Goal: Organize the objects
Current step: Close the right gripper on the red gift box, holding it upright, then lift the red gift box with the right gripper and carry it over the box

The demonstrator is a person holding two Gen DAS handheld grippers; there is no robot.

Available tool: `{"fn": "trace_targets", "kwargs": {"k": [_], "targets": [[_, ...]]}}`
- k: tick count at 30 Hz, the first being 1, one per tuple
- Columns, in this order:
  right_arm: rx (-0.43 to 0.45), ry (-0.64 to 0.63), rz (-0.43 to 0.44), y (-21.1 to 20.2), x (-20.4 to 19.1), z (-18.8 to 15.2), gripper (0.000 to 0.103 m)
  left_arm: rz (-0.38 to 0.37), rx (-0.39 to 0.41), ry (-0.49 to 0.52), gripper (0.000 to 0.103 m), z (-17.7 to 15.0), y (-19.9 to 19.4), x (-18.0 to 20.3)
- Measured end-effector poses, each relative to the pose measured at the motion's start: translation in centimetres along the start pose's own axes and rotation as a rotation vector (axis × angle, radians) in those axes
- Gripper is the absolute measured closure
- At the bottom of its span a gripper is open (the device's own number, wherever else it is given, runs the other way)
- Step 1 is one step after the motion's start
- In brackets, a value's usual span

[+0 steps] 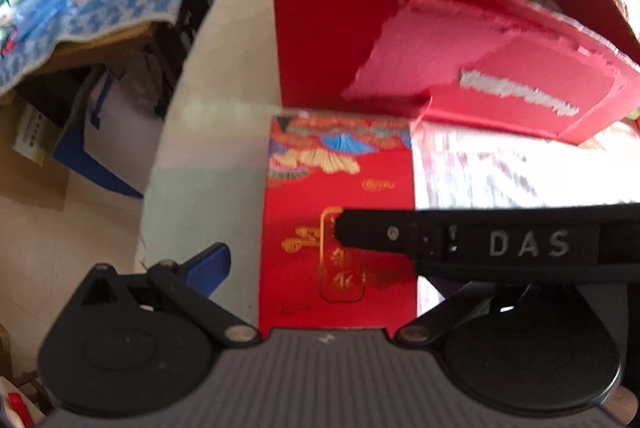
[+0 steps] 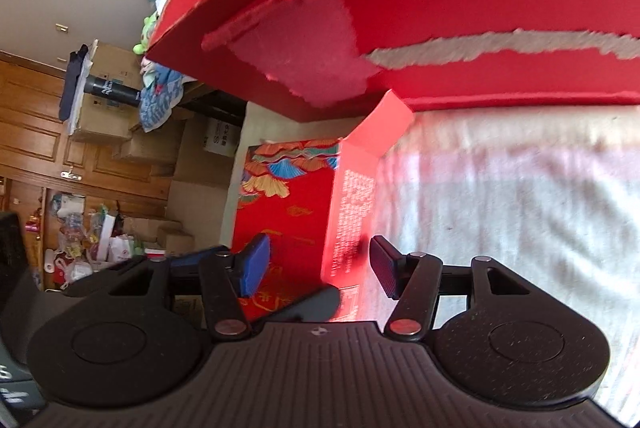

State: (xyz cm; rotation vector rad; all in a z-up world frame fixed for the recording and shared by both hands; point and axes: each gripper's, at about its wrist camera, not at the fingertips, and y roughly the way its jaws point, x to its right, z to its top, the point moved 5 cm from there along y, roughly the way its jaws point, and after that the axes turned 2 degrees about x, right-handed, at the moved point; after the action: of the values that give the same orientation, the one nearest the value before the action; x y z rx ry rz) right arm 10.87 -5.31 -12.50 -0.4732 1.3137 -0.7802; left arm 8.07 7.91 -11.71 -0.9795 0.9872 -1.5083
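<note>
Gripping: the right gripper straddles the near end of the small box, one pad on each side of it; the pads look close to its faces, but blur hides whether they press, so I judge a grasp being taken or just held.
Small box: red with fan print and gold lettering, lying flat on the table, its far end just beside the big box.
Why there: the big box stands open-topped with torn red paper on its side; it is probably the container to fill.
Left gripper: only one blue pad shows, off the small box's left edge; the other is hidden behind the right tool's finger marked "DAS", so I cannot tell its spread.
Pose: the left tool looks down along the small box; the right one is rolled sideways and low.
Cloth: pale, beside the small box.
</note>
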Motion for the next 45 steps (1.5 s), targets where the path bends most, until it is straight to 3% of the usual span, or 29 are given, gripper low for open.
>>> {"fn": "trace_targets", "kwargs": {"k": [2,5,9,18,26,33,39,45], "targets": [[-0.016,-0.012,0.003,0.0,-0.2,-0.1,0.045,-0.04,-0.029,-0.004,0.012,-0.4,0.5,0.2],[-0.006,-0.028,-0.002,-0.7,-0.2,-0.1,0.049,-0.007,-0.019,0.038,0.017,-0.6,0.3,0.9],[-0.005,-0.014,-0.001,-1.9,0.4,-0.1,0.051,-0.017,-0.026,0.063,0.022,-0.8,-0.1,1.8],[0.009,0.038,-0.014,-6.3,2.8,-0.6,0.051,-0.06,-0.017,0.168,0.022,-1.1,-1.9,7.2],[0.048,0.205,-0.059,-12.0,7.8,-2.4,0.051,-0.149,-0.05,0.322,0.022,-1.8,-2.2,15.0],[0.173,0.297,-0.095,-18.1,10.9,-3.6,0.051,-0.21,-0.017,0.507,0.021,-1.8,-3.3,22.0],[0.316,0.295,-0.144,-22.7,11.3,-3.7,0.051,-0.26,0.067,0.634,0.021,-1.0,-5.3,27.3],[0.459,0.245,-0.154,-26.5,10.3,-2.3,0.051,-0.283,0.185,0.69,0.021,1.4,-8.3,30.2]]}}
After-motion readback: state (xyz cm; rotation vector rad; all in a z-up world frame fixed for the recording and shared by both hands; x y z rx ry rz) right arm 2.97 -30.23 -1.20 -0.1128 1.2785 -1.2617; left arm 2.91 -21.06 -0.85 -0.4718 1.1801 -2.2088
